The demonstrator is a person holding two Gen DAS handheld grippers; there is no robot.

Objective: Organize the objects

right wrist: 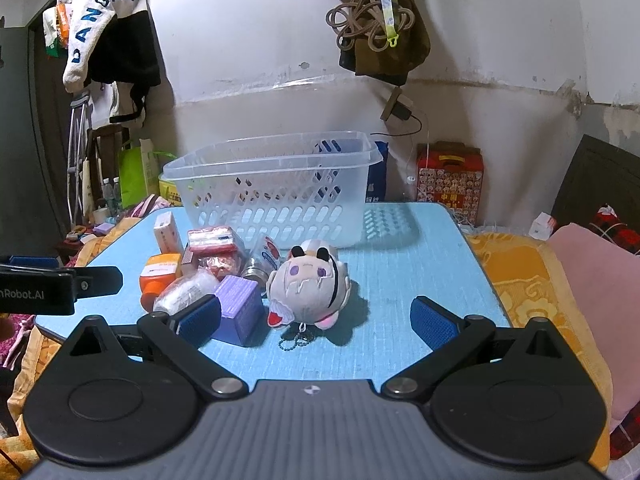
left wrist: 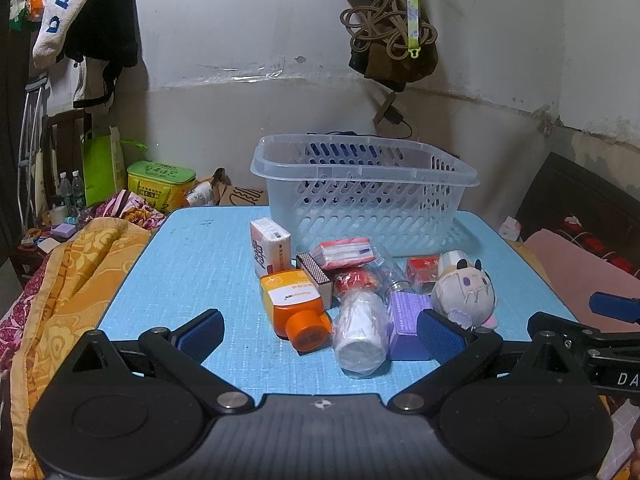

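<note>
Above the near edge of the blue table (left wrist: 192, 264), both tools hang with nothing in them. The left gripper (left wrist: 320, 330) is spread wide, its blue pads flanking the near end of the pile: the orange bottle (left wrist: 294, 308) and the wrapped white roll (left wrist: 360, 332) lie between them, untouched as far as can be seen. The right gripper (right wrist: 316, 320) is equally wide open and empty, with the plush toy (right wrist: 310, 288) lying just ahead, between its pads, and the purple box (right wrist: 240, 308) close beside its left pad.

Farther back, a white packet (left wrist: 269, 246), a matchbox (left wrist: 316, 276) and red packets (left wrist: 346, 254) crowd together towards the middle, just in front of the clear basket (left wrist: 364, 196), which stands at the far edge and looks empty.

Nothing appears sorted yet. The plush seems the easiest first pick for the right side: it sits a little apart from the pile, soft, so closing across its middle should hold; its dangling bead chain (right wrist: 294, 340) could snag. The round bottle and roll may slip sideways, so squeeze them across the body.
</note>
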